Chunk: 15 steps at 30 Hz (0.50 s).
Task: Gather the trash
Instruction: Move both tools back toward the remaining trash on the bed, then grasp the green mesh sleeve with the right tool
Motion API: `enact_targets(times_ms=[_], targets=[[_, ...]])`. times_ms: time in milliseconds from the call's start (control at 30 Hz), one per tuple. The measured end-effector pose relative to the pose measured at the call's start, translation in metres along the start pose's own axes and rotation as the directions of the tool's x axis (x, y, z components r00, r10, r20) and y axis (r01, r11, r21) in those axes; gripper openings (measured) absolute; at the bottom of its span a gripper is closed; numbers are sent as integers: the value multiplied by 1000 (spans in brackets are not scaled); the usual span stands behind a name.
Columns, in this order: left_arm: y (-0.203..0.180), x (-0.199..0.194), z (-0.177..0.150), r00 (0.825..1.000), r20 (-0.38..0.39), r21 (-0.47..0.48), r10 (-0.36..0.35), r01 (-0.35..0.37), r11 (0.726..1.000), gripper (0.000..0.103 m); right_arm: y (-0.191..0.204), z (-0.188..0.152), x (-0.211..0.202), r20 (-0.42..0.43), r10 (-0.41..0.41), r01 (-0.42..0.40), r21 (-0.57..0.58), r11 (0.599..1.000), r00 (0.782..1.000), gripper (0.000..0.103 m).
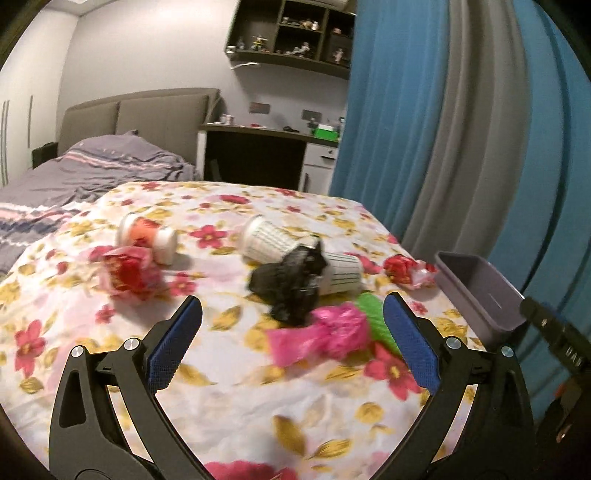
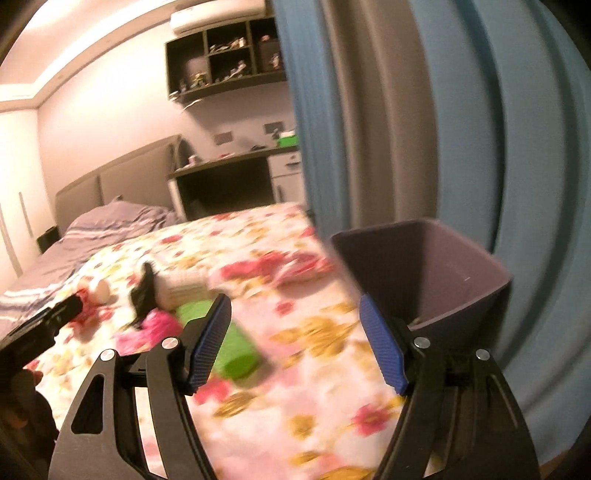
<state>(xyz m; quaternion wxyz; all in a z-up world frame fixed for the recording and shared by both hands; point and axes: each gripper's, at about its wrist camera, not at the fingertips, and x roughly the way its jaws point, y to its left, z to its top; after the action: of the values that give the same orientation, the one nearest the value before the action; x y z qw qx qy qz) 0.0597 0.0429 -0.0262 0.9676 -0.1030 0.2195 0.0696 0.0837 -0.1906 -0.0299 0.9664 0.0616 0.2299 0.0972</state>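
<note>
Trash lies scattered on a table with a floral cloth (image 1: 229, 387). In the left wrist view a black crumpled bag (image 1: 288, 284) sits mid-table against two white ribbed cups (image 1: 266, 238), with a pink bag (image 1: 328, 334) and a green wrapper (image 1: 373, 314) in front. A red wrapper (image 1: 129, 271) and a small bottle (image 1: 147, 236) lie left. My left gripper (image 1: 293, 343) stands open, empty, just short of the pink bag. My right gripper (image 2: 295, 339) is open over the cloth, nothing between its jaws, with the green wrapper (image 2: 232, 350) beside its left finger. A purple bin (image 2: 428, 280) stands right.
Another red wrapper (image 1: 402, 271) lies near the purple bin (image 1: 480, 291) at the table's right edge. Blue and grey curtains (image 1: 461, 129) hang close behind. A bed (image 1: 92, 173), a desk (image 1: 258, 147) and wall shelves (image 1: 291, 33) stand beyond the table.
</note>
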Motion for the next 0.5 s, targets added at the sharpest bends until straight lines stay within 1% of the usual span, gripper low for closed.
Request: enact_targets(times_ms=[167,300,500], targets=[[31,-15,0,999,21,-27,45,-44,999,97,36,-9,6,-29,34,-35,-55,998,999,71],[51,-21,0,998,30,-53,63,-62,997,97,57,-17,20,-77,27,-35,-101,994,997,71],[72,-27,0,996,40,-78,77,-74,994,97,70,-27,48,-153,32,-52,-125,991,988,71]])
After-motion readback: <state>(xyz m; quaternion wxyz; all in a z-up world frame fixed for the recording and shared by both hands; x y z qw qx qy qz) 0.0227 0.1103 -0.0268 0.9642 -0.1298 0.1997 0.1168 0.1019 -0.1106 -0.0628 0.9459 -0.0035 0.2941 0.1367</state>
